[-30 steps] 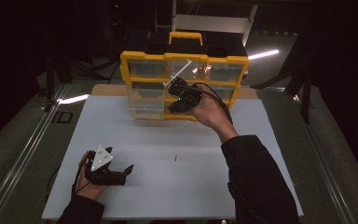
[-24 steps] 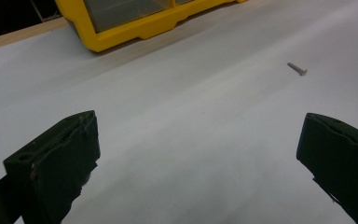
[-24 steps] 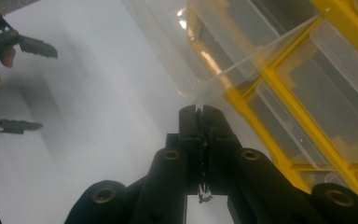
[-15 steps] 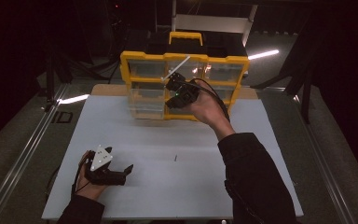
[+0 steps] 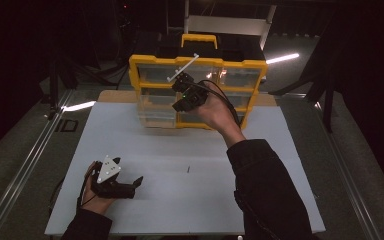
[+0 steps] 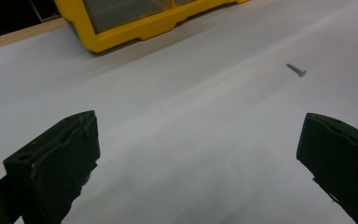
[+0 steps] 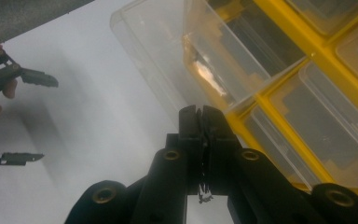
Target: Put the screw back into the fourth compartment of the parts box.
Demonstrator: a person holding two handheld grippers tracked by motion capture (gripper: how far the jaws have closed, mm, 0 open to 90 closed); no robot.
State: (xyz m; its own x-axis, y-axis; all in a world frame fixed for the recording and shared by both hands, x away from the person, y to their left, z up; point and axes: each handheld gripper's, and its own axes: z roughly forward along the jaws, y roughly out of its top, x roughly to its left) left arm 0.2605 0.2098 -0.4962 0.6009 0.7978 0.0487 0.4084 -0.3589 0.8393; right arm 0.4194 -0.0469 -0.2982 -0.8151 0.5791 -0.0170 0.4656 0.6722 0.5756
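One small screw [image 7: 205,189] hangs lengthwise between clenched right gripper [image 7: 200,116] jaws.

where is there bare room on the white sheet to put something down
Widest free patch: the white sheet between the yellow drawer cabinet and the left gripper. The sheet's right edge past the sleeve is bare too. Mind the small screw mid-sheet. Crowded: the cabinet front, where the right gripper works.

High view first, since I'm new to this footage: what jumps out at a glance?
The yellow drawer cabinet at the table's far edge stands out against the dark room. In front of it the right gripper is raised with its fingers pressed shut. The left gripper rests open near the front left, and a small screw lies alone on the white table.
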